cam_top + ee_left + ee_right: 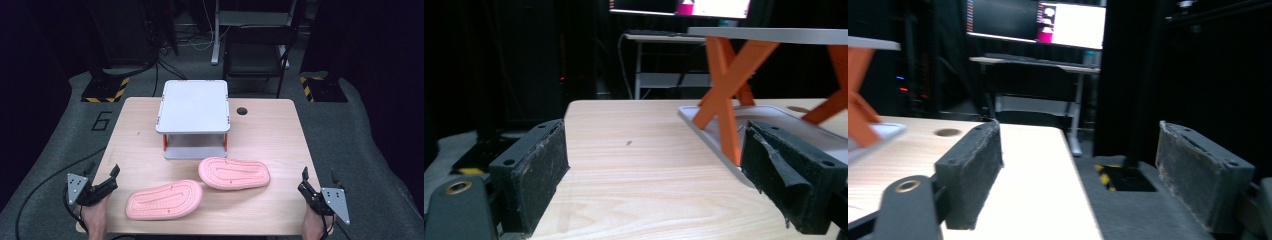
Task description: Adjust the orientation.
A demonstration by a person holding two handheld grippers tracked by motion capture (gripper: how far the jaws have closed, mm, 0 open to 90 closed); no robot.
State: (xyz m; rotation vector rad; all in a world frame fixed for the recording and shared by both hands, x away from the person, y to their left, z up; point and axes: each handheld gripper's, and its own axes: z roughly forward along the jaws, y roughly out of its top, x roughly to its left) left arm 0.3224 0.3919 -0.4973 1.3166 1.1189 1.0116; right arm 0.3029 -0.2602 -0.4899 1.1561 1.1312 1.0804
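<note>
Nearest the camera in the high view, the wooden table (pixel 280 135) has its front edge flanked by the person's two hands, each with a gripper parked just off a corner. That reads to me as a resting stance, tools held clear so the work in the middle stays in sight.

Largest thing on the table is the grey two-tier stand (pixel 194 106), set toward the far side with its open shelf facing the person — probably so something can be slid in from the front. In front of it lie two pink slippers, soles up. The right slipper (pixel 234 173) sits just before the stand's lower shelf; the left slipper (pixel 164 199) lies nearer the front edge, its toe close to the other but apart from it. Both sit well away from either tool, so I'd judge nothing has been picked up yet.

The left gripper (pixel 111 178) and right gripper (pixel 317 180) both stand with jaws spread wide and nothing between them.

The left gripper view adds what the high view hides — the stand's orange crossed legs (pixel 724 75) and a torn pad on one jaw. The right gripper view looks past the table's corner to a lit monitor (pixel 1073 25) and the cable hole (pixel 947 132).
</note>
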